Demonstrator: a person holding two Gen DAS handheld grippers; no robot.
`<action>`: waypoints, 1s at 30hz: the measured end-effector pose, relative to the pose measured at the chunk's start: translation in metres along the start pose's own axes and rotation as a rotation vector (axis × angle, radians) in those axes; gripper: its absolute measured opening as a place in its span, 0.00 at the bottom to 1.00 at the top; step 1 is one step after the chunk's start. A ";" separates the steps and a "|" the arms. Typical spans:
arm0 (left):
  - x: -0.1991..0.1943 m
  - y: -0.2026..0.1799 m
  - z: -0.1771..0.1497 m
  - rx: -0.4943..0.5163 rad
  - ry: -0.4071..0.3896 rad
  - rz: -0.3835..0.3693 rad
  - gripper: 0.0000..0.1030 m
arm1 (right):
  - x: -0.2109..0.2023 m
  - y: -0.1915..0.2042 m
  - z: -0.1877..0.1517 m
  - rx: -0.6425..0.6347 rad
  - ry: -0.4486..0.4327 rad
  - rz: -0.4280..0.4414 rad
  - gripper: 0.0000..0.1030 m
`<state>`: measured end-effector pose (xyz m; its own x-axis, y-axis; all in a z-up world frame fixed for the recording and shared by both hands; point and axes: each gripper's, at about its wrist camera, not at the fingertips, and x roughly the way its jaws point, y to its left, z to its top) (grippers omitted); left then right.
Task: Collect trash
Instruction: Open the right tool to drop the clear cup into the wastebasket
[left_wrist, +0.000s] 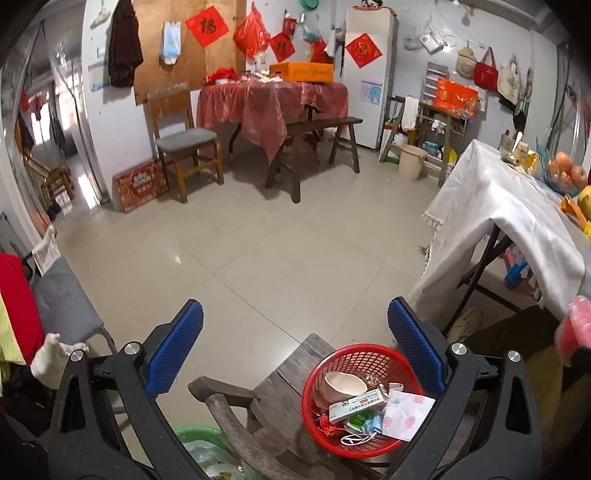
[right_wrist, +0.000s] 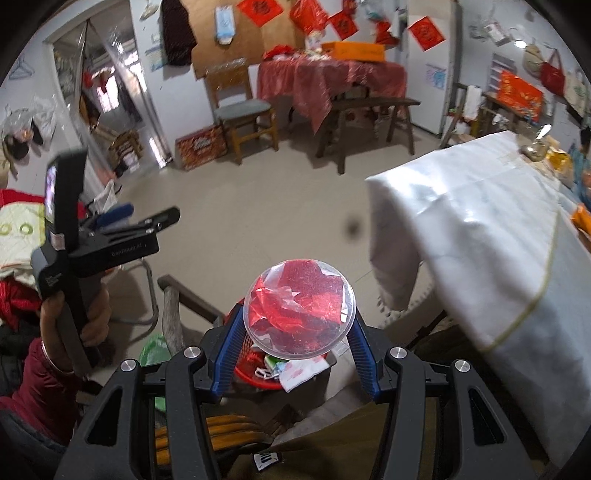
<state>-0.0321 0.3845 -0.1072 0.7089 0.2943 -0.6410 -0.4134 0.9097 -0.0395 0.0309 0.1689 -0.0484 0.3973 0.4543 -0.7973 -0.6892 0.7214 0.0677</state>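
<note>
Trash sat in a red basket on a wooden chair, below my left gripper, whose jaws stood wide and empty. My right gripper clamped a clear cup of red foil directly above the basket.

**Black rigs, blue pads**

The left gripper and right gripper share black slotted frames, silver round screws and blue dimpled finger pads. The bare-skinned left hand wears a dark red sleeve and thin bangle.
</note>
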 end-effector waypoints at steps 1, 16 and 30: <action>-0.001 -0.003 -0.001 0.015 -0.008 0.009 0.93 | 0.009 0.004 0.001 -0.008 0.020 0.008 0.52; 0.002 0.002 -0.009 0.027 -0.044 0.079 0.93 | 0.110 0.032 0.003 -0.071 0.242 0.067 0.53; -0.008 0.007 -0.006 0.002 -0.062 0.062 0.93 | 0.083 0.029 0.016 -0.070 0.127 0.048 0.60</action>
<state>-0.0447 0.3868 -0.1069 0.7161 0.3678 -0.5933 -0.4564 0.8898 0.0007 0.0533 0.2360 -0.1027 0.2862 0.4147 -0.8638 -0.7481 0.6600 0.0690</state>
